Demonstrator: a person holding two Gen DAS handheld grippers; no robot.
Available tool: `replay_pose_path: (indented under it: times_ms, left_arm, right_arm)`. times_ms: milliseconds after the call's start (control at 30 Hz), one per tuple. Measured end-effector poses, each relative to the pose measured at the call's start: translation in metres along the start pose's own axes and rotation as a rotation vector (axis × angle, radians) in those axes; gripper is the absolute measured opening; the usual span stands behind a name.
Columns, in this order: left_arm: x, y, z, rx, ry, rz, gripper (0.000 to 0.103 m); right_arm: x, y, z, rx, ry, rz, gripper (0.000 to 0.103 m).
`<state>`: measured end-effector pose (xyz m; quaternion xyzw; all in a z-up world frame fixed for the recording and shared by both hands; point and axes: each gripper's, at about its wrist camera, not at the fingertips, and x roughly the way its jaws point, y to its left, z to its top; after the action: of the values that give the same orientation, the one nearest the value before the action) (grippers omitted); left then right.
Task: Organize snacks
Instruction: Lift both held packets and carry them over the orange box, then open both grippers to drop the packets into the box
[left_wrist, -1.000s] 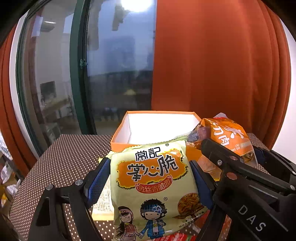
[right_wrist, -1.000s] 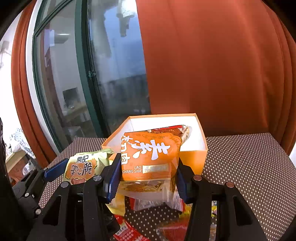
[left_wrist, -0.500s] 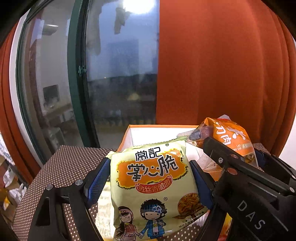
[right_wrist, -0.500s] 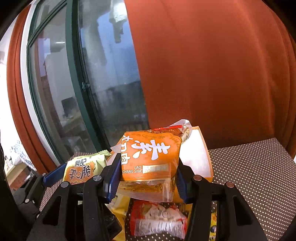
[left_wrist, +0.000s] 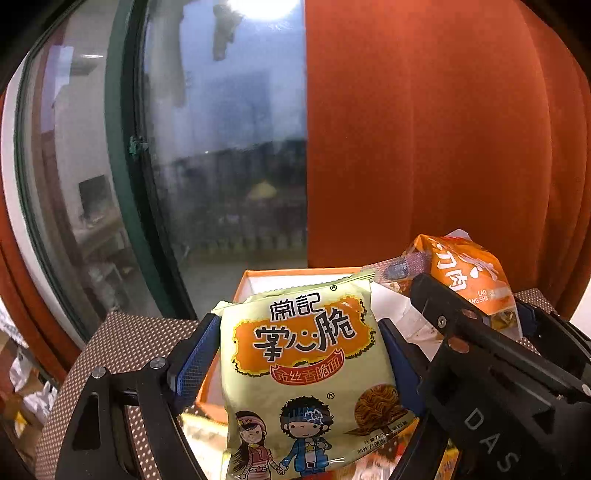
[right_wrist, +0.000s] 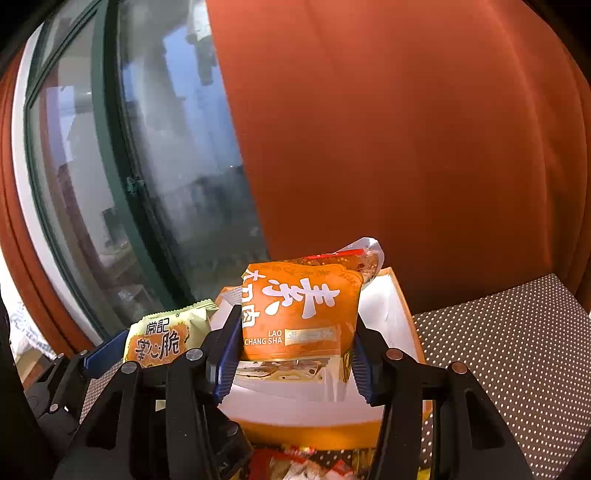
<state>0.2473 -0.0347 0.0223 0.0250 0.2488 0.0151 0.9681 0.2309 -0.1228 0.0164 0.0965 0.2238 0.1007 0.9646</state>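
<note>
The left gripper (left_wrist: 299, 365) clamps a pale green noodle packet (left_wrist: 306, 373) upright; the right gripper (right_wrist: 293, 350) clamps an orange snack pouch (right_wrist: 299, 306). The open orange box (right_wrist: 391, 321) lies just beyond and below both, with the right pouch nearer its middle.

Dim, warm indoor light; lamp glare on the window (left_wrist: 229, 129), perhaps slightly blurred, fisheye-bent edges.

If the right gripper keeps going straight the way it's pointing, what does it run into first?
Probably the white inside of the open orange cardboard box, right ahead of the right gripper and its orange snack packet; depth is unclear.
</note>
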Motion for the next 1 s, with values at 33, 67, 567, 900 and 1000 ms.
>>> replay_pose_path:
  times_ms: [33, 67, 567, 900, 1000]
  left_arm:
    - [0.005, 0.001, 0.002, 0.0, 0.004, -0.007, 0.085]
    - [0.011, 0.002, 0.004, 0.001, 0.007, -0.015, 0.085]
    - [0.124, 0.003, -0.008, -0.034, 0.256, -0.013, 0.085]
    - [0.142, 0.0, -0.025, -0.023, 0.321, 0.045, 0.086]
    - [0.143, 0.004, -0.025, -0.048, 0.342, -0.007, 0.088]
  right_arm:
    - [-0.001, -0.005, -0.001, 0.002, 0.002, -0.004, 0.054]
    - [0.004, -0.007, 0.001, 0.004, 0.005, -0.012, 0.054]
    - [0.101, -0.028, -0.012, 0.079, 0.196, -0.082, 0.054]
    - [0.123, -0.049, -0.045, 0.134, 0.302, -0.114, 0.074]
    - [0.114, -0.051, -0.045, 0.135, 0.273, -0.126, 0.092]
